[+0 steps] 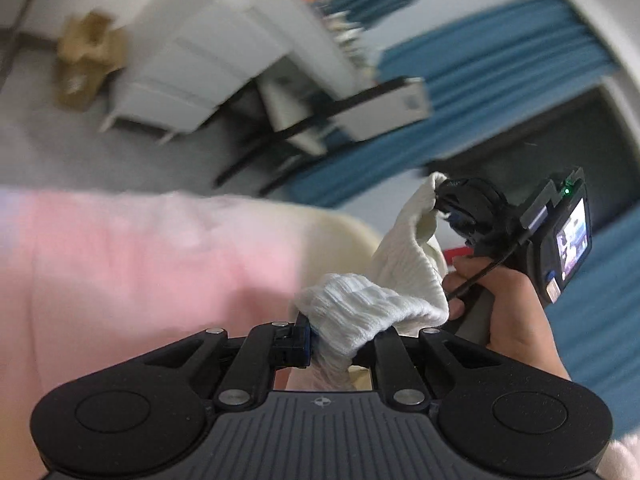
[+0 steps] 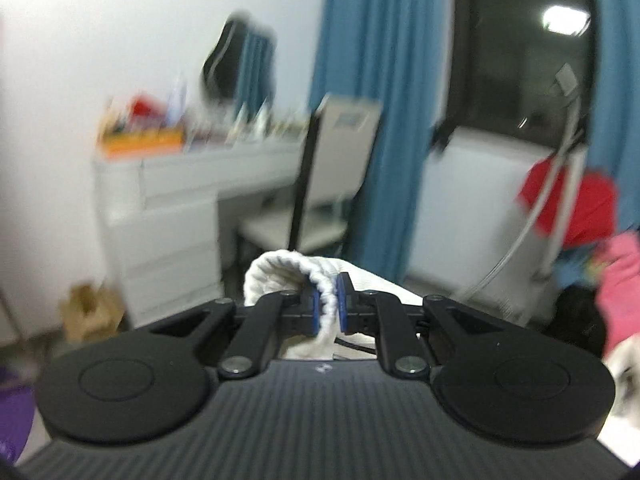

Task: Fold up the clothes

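Note:
A white knitted garment [image 1: 372, 304] hangs in the air between the two grippers. My left gripper [image 1: 320, 336] is shut on one bunched edge of it, the cloth spilling over the right-hand finger. In the left wrist view the right gripper [image 1: 442, 204] pinches another edge of the same garment higher up, a hand [image 1: 508, 304] wrapped round its handle. In the right wrist view my right gripper [image 2: 329, 306] is shut on a ribbed white fold of the garment [image 2: 288, 276], blue pads [image 2: 316, 312] pressing both sides. Both views are blurred by motion.
A pink and cream bedcover [image 1: 132, 264] lies below the left gripper. A white desk [image 2: 168, 208] with clutter, a chair [image 2: 324, 184], blue curtains [image 2: 376, 92], a dark window [image 2: 516, 48] and a cardboard box [image 2: 90, 316] stand ahead. Red and pink clothes [image 2: 576, 208] pile at right.

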Motion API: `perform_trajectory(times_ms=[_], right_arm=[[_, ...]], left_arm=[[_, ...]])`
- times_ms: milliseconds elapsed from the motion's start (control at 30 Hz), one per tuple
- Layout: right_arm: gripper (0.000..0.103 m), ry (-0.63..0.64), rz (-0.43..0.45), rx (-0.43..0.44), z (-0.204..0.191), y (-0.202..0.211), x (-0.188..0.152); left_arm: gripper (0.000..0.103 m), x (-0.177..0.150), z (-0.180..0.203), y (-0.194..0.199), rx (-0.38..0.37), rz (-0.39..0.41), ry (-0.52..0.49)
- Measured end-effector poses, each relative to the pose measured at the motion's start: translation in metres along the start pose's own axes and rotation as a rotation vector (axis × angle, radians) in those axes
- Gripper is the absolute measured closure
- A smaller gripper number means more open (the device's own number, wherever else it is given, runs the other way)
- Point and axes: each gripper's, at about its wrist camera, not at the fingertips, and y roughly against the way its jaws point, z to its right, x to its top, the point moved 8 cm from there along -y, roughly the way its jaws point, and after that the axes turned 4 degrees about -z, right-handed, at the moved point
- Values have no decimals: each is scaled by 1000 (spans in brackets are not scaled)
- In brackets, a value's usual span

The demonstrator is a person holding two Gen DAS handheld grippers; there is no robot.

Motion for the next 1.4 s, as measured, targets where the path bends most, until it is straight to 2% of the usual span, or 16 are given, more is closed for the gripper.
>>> perform_trajectory(times_ms=[133,300,433,467,533,567,600,667,767,800,833,933,1067,1200,1267,1400], right_arm=[[90,-34,-76,38,-10,-45,-38],[85,-119,-58,89,1,-36,-47],[48,-177,-44,128,18,-8,-48],[43,-186,-31,141,22,4,-49],[42,-195,-5,156,30,30,-50],[42,-191,12,151,35,48,-52],[42,-189,28,146,42,65,-53],[42,-191,69,125,61,102,-60],[42,-235,123,47,107,154,-76],[42,-257,135,6,126,168,-84],[42,-295,139,-49,150,181,-94],[40,-478,124,-209,224,211,-131],[39,-790,124,-278,308,236,-195],[39,-1033,95,-252,353,220,-243],[39,-1123,78,-192,364,199,-255],[40,-1141,37,-181,368,157,-261]], left_arm=[[92,4,-22,-26,50,-17,25],[94,8,-22,-42,67,-9,2],[91,4,-18,-31,84,-17,-3],[88,3,-17,-29,95,-18,-8],[77,2,-16,-23,119,-22,-13],[64,2,-15,-20,132,-25,-12],[58,3,-15,-17,145,-27,-11],[52,4,-15,-10,166,-33,-4],[32,5,-15,7,181,-26,11],[19,4,-12,15,172,-21,13],[15,3,-9,22,162,-16,15],[14,-5,6,43,143,21,-22],[11,-25,23,38,106,-3,-74],[12,-49,19,2,96,-95,-46],[13,-50,18,-5,96,-65,-45],[17,-48,21,-19,80,-20,-50]])
